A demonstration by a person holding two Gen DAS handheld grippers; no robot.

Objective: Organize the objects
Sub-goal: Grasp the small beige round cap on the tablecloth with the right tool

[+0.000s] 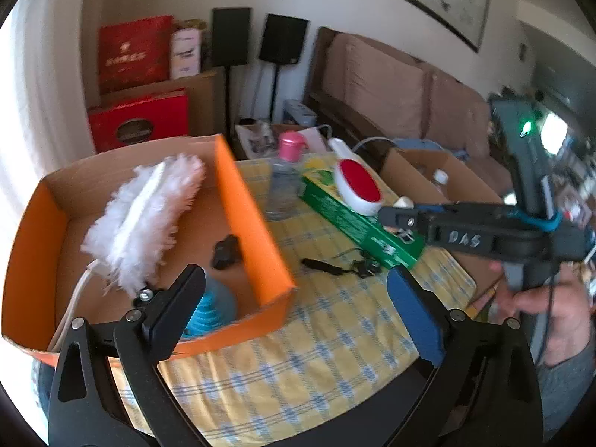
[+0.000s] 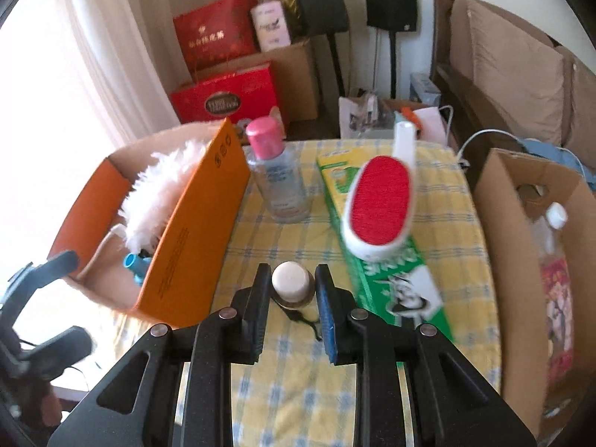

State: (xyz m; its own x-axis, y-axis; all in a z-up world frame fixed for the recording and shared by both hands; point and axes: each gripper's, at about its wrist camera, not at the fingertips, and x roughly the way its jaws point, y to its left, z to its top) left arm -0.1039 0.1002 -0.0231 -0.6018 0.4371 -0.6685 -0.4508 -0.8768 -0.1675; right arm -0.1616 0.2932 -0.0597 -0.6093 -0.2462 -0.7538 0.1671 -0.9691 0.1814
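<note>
Two grippers work: the right gripper clamps a small white-capped bottle above the worktop, presumably bound for the orange box; the left gripper gapes empty near it.

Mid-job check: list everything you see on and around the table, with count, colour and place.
Orange box: one, table's left.
Duster: one, white, in orange box.
Black item: one, in orange box.
Bottle: one, clear, pink cap, beside orange box.
Green carton: one, flat on table.
Lint brush: one, white with red pad, on carton.
Strap: one, black, on cloth.
Tablecloth: yellow check.
Brown box: one, right of table, bottle inside.
Small jar: one, cream cap, between right jaws.
Left gripper: open.
Right gripper: shut on jar.
</note>
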